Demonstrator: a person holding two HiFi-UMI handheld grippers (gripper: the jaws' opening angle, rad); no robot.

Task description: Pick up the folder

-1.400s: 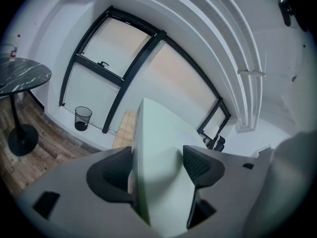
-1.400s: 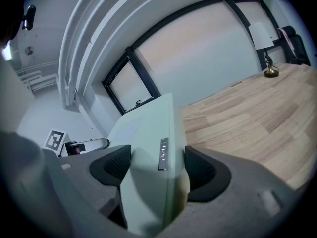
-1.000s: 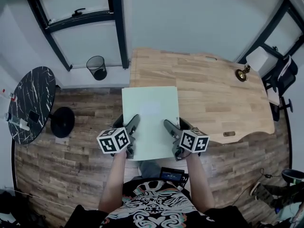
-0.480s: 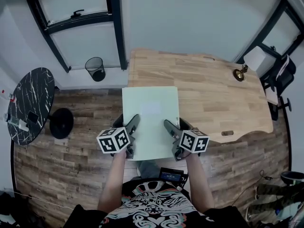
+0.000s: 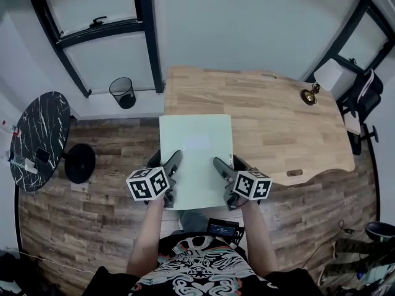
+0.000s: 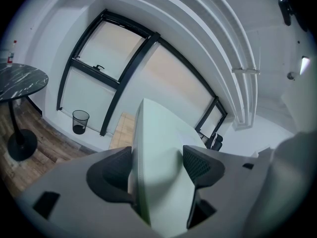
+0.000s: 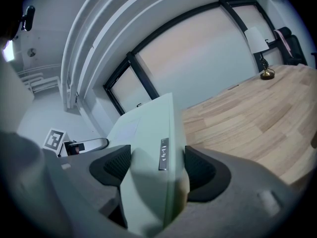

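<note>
A pale green folder (image 5: 196, 156) hangs flat in the air in front of me, its far edge over the near left part of the wooden table (image 5: 278, 122). My left gripper (image 5: 171, 172) is shut on the folder's near left edge. My right gripper (image 5: 220, 176) is shut on its near right edge. In the left gripper view the folder (image 6: 161, 157) stands edge-on between the two dark pads (image 6: 200, 165). In the right gripper view the folder (image 7: 151, 148) fills the gap between the jaws, with a small metal clip on its spine.
A brass desk lamp (image 5: 310, 94) stands at the table's far right, next to a black office chair (image 5: 365, 100). A wire waste bin (image 5: 121, 90) stands by the window wall. To the left is a round black marble side table (image 5: 36, 137) on wood flooring.
The folder and both grippers have stayed almost still. The view has shifted slightly, with the table sliding a little up in the picture.
</note>
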